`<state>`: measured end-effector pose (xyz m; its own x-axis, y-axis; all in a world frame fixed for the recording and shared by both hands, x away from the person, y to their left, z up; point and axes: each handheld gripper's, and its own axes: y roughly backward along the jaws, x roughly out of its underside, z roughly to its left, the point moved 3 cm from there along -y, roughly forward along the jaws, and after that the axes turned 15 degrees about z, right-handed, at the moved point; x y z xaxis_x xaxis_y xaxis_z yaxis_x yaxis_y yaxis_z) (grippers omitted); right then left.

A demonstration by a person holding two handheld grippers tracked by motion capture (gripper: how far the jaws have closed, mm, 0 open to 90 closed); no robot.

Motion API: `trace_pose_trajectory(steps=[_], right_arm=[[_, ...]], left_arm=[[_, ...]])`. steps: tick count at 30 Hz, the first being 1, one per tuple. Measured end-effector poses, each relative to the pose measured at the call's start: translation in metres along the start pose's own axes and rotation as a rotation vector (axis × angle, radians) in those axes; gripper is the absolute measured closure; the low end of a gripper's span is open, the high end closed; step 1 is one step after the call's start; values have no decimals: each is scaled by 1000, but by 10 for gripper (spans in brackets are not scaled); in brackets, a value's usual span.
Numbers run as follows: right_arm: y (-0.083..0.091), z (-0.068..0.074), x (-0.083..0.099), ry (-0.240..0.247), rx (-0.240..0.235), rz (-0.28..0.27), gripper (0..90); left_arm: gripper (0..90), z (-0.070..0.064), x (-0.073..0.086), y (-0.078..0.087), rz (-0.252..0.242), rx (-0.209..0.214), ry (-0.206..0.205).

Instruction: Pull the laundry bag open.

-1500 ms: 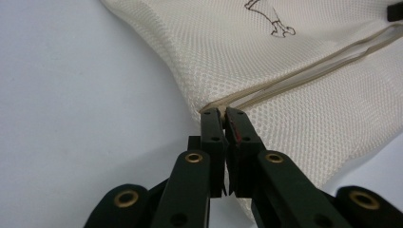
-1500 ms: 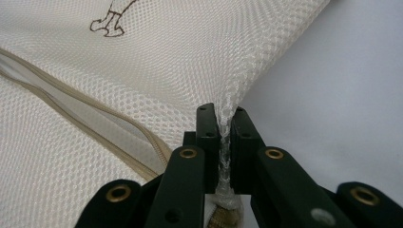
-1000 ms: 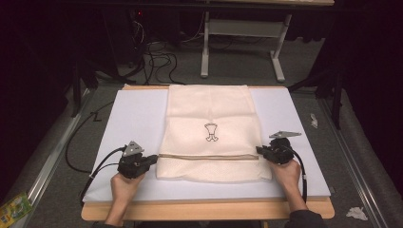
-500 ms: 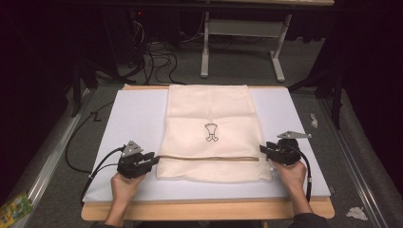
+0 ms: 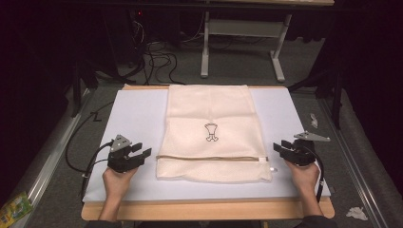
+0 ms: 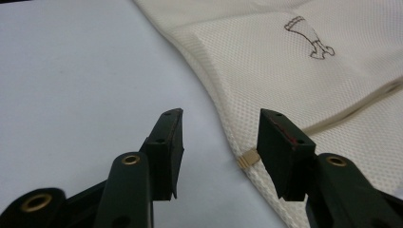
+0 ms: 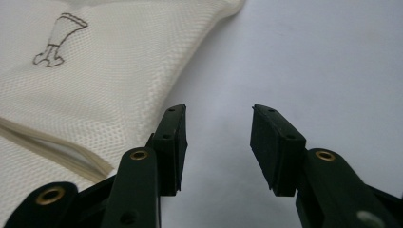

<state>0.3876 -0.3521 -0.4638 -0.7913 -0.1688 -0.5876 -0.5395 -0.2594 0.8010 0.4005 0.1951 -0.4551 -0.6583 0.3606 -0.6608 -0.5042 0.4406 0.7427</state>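
A cream mesh bag lies flat on the white mat, with a small dark drawing at its middle and a zipper line across its near part. My left gripper stands open on the mat just left of the bag's near left edge. My right gripper is open just right of the bag's near right edge. Neither holds anything. The bag's mesh and drawing show ahead of the jaws.
The mat covers a wooden table. Cables trail off the left edge. A white table frame stands on the floor beyond. Small scraps lie on the floor at right.
Both grippers have drawn outward from the bag's near corners, the left one leftward and the right one rightward. The bag has stayed flat.
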Motion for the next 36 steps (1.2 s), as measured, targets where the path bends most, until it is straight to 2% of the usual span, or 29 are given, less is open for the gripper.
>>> trace_pose_trajectory(steps=[3,14,19,25,30,36], right_arm=[[2,-9,2,-19,16,-6,564],[5,-33,7,-79,60,-22,544],[3,-38,9,-96,74,-27,541],[-2,-42,11,-95,93,-27,530],[-7,-44,12,-92,108,-27,523],[-11,-45,13,-90,128,-32,511]], left_arm=[[509,9,-1,2,-6,-20,32],[499,25,-5,-5,-8,-58,73],[494,30,-8,-11,-2,-73,83],[484,39,-8,-21,1,-98,121],[480,41,-8,-29,7,-135,119],[471,43,-9,-34,4,-159,121]])
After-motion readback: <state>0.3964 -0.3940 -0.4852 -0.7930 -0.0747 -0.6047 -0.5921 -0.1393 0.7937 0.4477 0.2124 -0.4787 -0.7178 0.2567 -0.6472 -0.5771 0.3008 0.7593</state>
